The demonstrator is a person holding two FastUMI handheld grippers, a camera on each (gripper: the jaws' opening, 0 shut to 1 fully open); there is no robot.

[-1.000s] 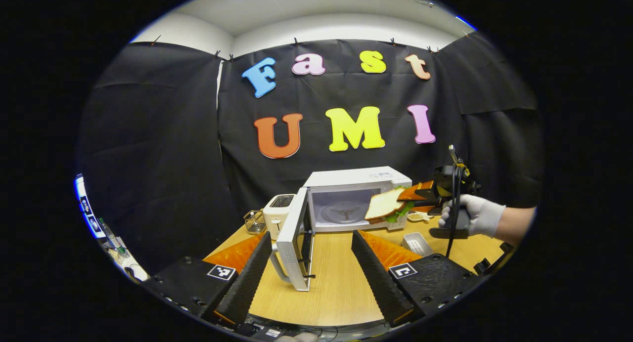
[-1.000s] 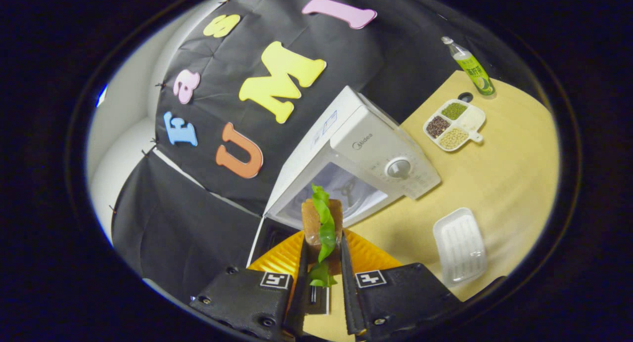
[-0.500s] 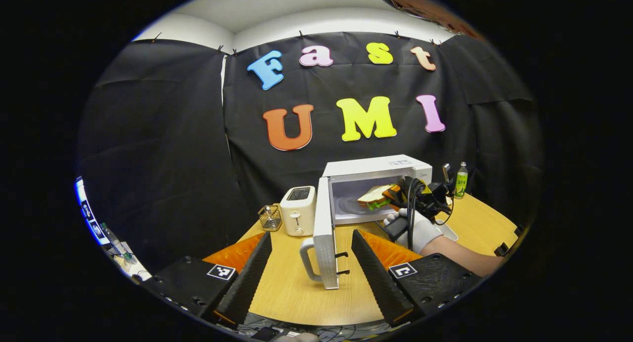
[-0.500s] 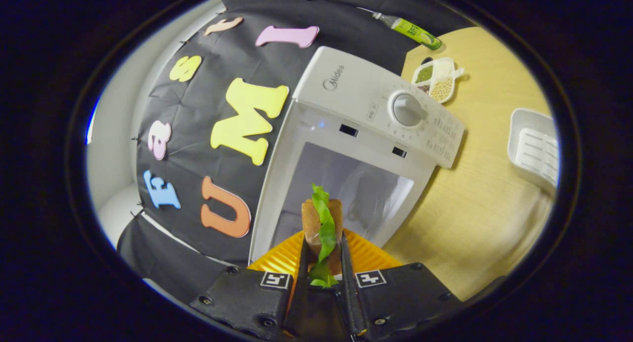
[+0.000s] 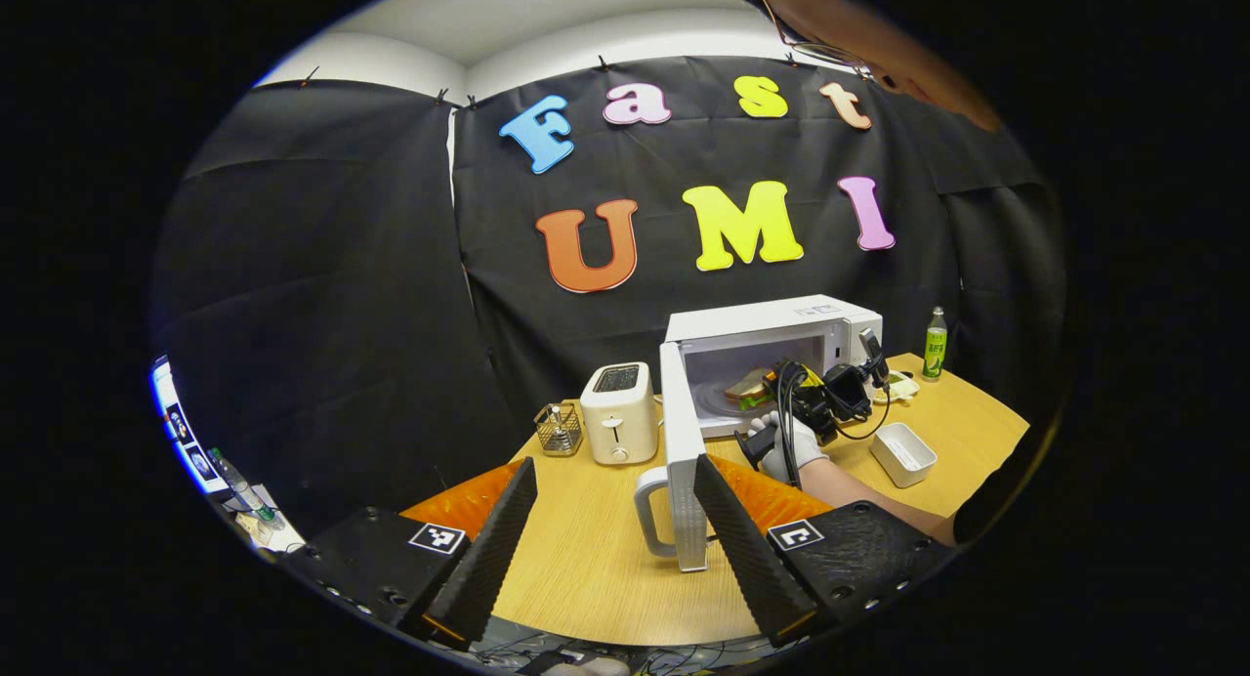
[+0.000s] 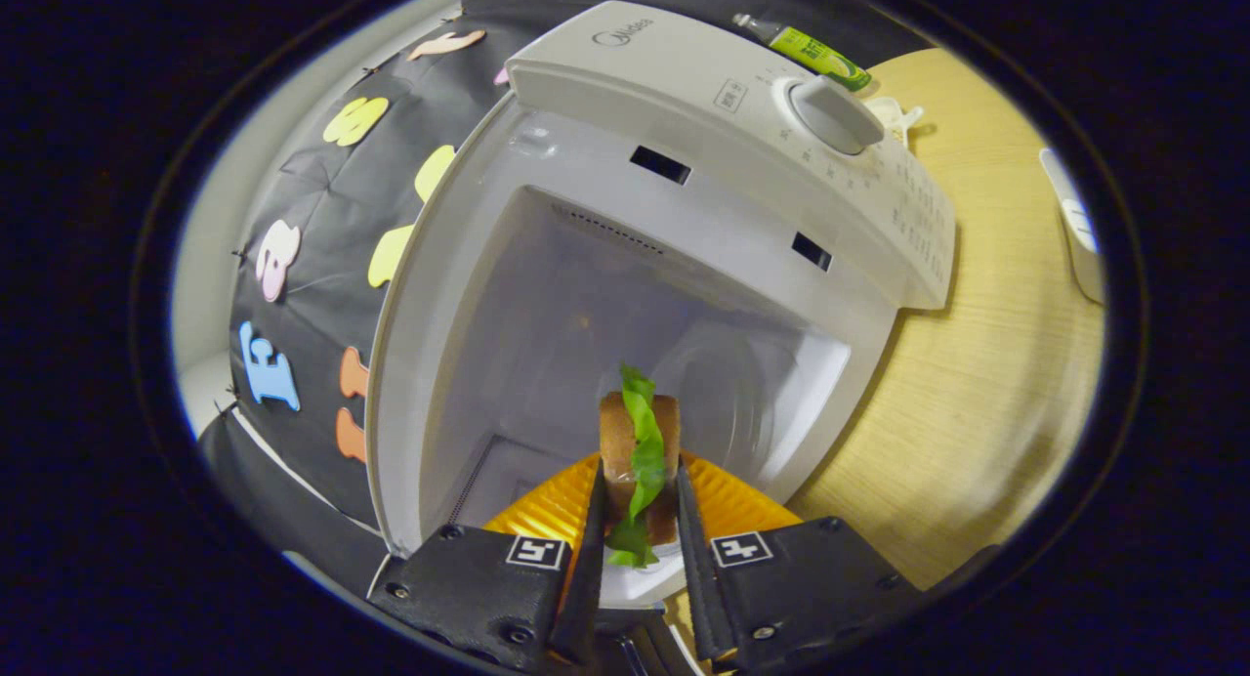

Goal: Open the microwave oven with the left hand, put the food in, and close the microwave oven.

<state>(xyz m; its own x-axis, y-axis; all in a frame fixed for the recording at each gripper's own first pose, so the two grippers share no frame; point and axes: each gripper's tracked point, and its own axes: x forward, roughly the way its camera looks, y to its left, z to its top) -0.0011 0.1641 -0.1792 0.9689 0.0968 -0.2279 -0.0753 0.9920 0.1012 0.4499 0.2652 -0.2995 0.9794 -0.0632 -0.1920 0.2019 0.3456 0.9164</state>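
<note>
Right gripper view: the sandwich is clamped edge-on between the right gripper fingers, inside the mouth of the microwave; left gripper view: the sandwich is seen within the cavity, the door swung wide; the left gripper is spread apart, grasping nothing; a white tray is seen beside the microwave, contents not discernible.

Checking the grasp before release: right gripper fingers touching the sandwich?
Touching. The right gripper view shows both fingers of the right gripper pressed against the sandwich, no gap on either side.
</note>
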